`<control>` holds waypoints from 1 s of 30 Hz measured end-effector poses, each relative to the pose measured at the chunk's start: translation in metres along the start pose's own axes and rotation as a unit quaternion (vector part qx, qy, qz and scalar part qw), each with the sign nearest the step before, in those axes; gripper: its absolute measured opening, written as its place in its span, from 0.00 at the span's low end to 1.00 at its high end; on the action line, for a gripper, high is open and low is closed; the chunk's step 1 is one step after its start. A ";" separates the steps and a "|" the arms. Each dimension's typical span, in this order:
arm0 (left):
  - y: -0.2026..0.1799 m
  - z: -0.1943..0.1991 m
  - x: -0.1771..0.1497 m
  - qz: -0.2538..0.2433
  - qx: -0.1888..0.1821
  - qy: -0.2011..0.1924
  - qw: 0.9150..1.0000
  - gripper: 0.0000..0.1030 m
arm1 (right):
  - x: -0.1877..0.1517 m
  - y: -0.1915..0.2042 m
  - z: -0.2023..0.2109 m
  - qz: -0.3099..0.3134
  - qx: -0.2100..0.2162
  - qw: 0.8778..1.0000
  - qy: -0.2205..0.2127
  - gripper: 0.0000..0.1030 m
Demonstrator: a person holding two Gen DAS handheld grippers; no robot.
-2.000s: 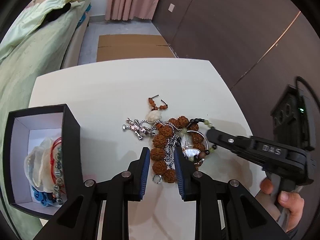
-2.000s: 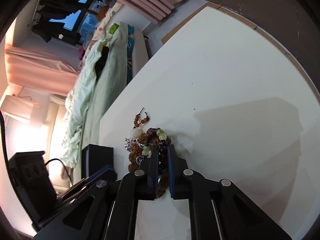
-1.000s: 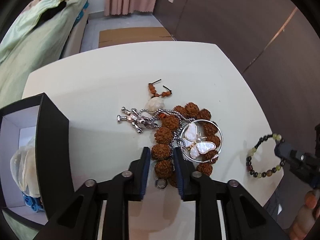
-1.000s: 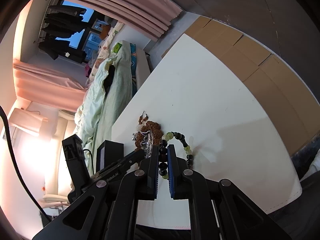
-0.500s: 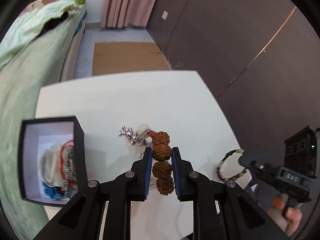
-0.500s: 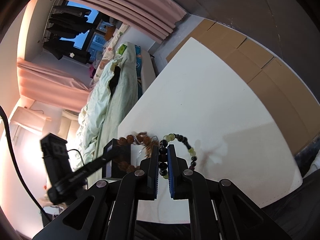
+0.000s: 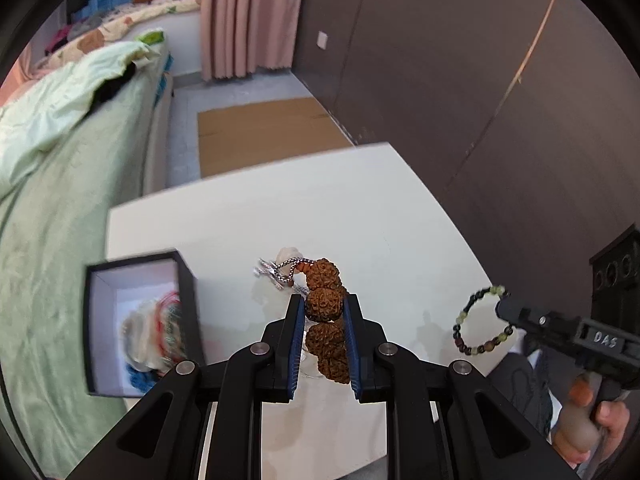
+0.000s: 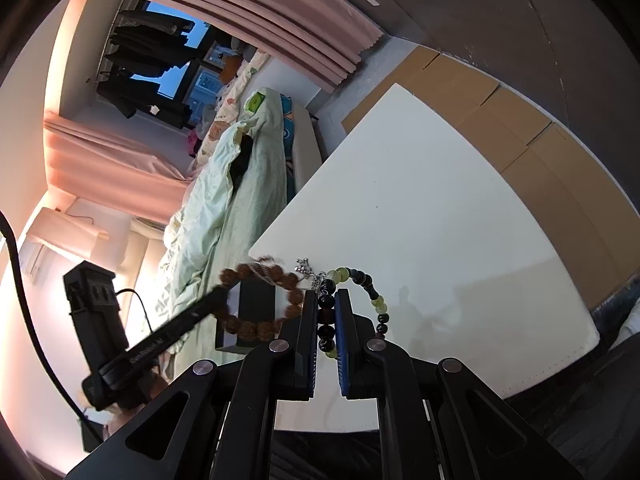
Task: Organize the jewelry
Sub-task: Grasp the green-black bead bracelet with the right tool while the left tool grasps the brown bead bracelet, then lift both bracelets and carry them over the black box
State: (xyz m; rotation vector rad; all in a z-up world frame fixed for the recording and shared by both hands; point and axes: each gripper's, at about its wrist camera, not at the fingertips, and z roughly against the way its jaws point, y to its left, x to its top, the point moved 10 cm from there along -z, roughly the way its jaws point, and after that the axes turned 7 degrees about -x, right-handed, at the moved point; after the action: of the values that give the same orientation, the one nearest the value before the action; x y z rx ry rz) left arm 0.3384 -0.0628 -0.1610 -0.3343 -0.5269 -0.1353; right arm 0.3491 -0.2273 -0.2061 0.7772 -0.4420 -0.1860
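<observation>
My left gripper (image 7: 323, 305) is shut on a bracelet of big brown knobbly beads (image 7: 324, 307), held up above the white table (image 7: 328, 208). A silver chain (image 7: 280, 271) trails from the bracelet toward a pale shell piece (image 7: 289, 254) on the table. In the right wrist view the brown bracelet (image 8: 256, 326) hangs as a ring from the left gripper (image 8: 222, 290). My right gripper (image 8: 326, 300) is shut on a green-and-black bead bracelet (image 8: 378, 302), which shows as a loop (image 7: 464, 316) at the right gripper's tip (image 7: 502, 307).
A black box (image 7: 188, 304) with a white inside stands at the table's left edge and holds several pieces of jewelry. A bed with green bedding (image 7: 60, 200) runs along the left. Cardboard (image 7: 264, 136) lies on the floor beyond the table. A hand (image 7: 588, 428) grips the right handle.
My left gripper has risen off the table with the brown bead bracelet, pulling the silver chain along, and the pile has dropped away below. The right gripper has stayed put with its bead bracelet.
</observation>
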 end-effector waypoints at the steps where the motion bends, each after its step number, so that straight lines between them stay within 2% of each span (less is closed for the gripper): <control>1: -0.001 -0.007 -0.004 0.003 -0.008 0.008 1.000 0.19 | -0.001 0.000 0.001 0.000 0.000 1.000 -0.001 0.10; 6: -0.015 -0.042 -0.028 0.027 -0.052 0.048 0.997 0.19 | -0.001 -0.002 0.009 -0.003 0.000 1.000 -0.006 0.09; 9: -0.021 -0.051 -0.033 0.031 -0.066 0.054 0.996 0.20 | 0.003 -0.005 0.013 -0.005 0.000 1.000 -0.010 0.09; 16: -0.017 -0.048 -0.025 0.040 -0.069 0.051 0.996 0.19 | 0.002 -0.005 0.015 -0.006 0.003 1.000 -0.009 0.10; 25: -0.011 -0.076 -0.037 0.056 -0.062 0.072 0.994 0.20 | -0.007 -0.003 0.015 -0.003 0.000 1.000 -0.001 0.10; 30: -0.010 -0.055 -0.022 0.053 -0.063 0.047 0.995 0.19 | -0.005 -0.004 0.017 -0.004 -0.001 1.000 -0.004 0.10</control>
State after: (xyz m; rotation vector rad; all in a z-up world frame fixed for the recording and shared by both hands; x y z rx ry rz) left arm 0.3432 -0.0902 -0.2143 -0.4769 -0.4073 -0.0806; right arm 0.3367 -0.2389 -0.1996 0.7759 -0.4451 -0.1974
